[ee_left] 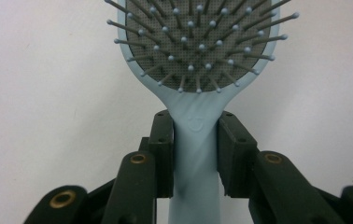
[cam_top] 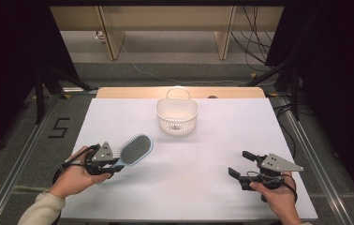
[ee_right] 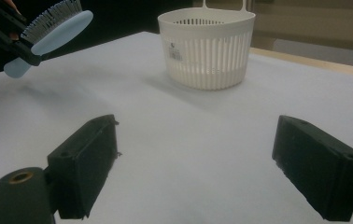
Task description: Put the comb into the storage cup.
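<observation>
Gripping the neck of a pale blue plastic hairbrush with grey bristles [cam_top: 135, 150], the left tool [cam_top: 111, 162] sits at the near left of the white surface [cam_top: 189, 154], held in the person's left hand [cam_top: 74, 178]. In the left gripper view the two black jaws press against either side of the brush's handle just below its head, bristles facing the camera. From the high view the brush head points away and to the right, toward the middle of the surface. In the right gripper view the brush shows at the upper left, raised off the surface with a faint shadow beneath it.

Farther right, at the far middle of the surface, a white slotted plastic basket with a thin loop handle [cam_top: 177, 116] stands upright, well apart from both tools. A small label shows on its wall in the right gripper view.

At the near right, the right tool [cam_top: 242, 164] is held in the person's right hand [cam_top: 278, 197], a grey three-cornered plate on its top. Its jaws are spread wide with nothing between them, hovering low above the bare surface and aimed toward the basket.
</observation>
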